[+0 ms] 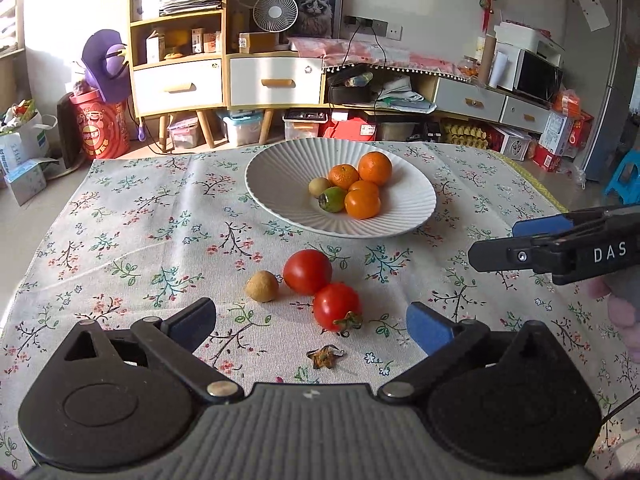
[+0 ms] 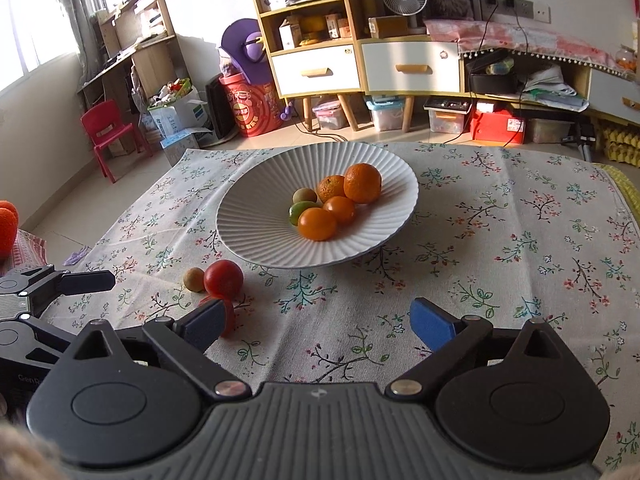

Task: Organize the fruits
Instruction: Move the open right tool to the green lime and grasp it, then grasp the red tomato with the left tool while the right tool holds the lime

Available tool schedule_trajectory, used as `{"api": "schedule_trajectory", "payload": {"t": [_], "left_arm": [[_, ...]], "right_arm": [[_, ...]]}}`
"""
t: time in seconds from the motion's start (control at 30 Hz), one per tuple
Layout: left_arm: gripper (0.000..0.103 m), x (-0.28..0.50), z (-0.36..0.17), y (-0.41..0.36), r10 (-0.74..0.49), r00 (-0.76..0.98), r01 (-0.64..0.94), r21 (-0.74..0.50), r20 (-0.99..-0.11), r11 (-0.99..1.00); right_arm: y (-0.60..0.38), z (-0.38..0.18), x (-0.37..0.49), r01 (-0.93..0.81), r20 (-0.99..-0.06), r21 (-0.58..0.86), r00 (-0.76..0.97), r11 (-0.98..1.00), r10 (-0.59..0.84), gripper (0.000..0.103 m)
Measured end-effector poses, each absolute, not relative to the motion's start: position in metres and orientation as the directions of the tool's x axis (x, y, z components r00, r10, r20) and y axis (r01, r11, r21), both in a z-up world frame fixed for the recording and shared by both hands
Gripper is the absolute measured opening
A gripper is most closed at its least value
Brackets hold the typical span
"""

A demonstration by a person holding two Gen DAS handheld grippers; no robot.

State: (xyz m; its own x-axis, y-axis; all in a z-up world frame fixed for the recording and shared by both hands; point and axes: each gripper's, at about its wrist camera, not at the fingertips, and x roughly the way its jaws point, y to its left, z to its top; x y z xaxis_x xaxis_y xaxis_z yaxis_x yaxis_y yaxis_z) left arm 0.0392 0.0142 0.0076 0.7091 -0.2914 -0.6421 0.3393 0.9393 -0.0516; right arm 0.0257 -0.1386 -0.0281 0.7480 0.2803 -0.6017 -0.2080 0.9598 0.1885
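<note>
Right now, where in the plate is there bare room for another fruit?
The white ribbed plate is bare across its left half. Its right-centre is crowded with four oranges, a green fruit and a small brown fruit.

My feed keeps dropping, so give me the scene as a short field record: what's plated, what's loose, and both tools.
plate: white ribbed, holds four oranges, one green fruit, one small brown fruit
loose on cloth: two tomatoes, one small tan fruit, a dried calyx
left tool: open, empty, near tomatoes
right tool: open, empty
</note>
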Motion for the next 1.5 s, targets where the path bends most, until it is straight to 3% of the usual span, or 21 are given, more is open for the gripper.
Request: {"api": "schedule_trajectory", "payload": {"t": [0.53,0.8,1.23,1.43,1.5], "left_arm": [[0.103,0.007,-0.013,0.043,-0.293,0.693,0.362,-0.033,-0.659,0.932],[0.103,0.002,-0.023,0.055,-0.274,0.682,0.352,-0.024,-0.678,0.936],[0.103,0.002,-0.027,0.059,-0.267,0.677,0.348,-0.020,-0.686,0.937],[0.103,0.001,-0.031,0.054,-0.260,0.690,0.349,-0.005,-0.676,0.937],[0.102,0.002,-0.031,0.053,-0.263,0.694,0.350,-0.005,-0.670,0.937]], "right_arm": [[-0.112,-0.061,-0.023,-0.326,-0.635,0.143,0.694,0.934,0.339,0.100],[-0.094,-0.062,-0.042,-0.423,-0.609,0.155,0.671,0.893,0.423,0.099],[-0.056,-0.065,-0.054,-0.584,-0.637,0.135,0.568,0.800,0.522,0.045],[-0.052,-0.066,-0.055,-0.602,-0.646,0.127,0.553,0.788,0.526,0.026],[-0.052,-0.065,-0.055,-0.603,-0.645,0.124,0.554,0.788,0.526,0.026]]}}
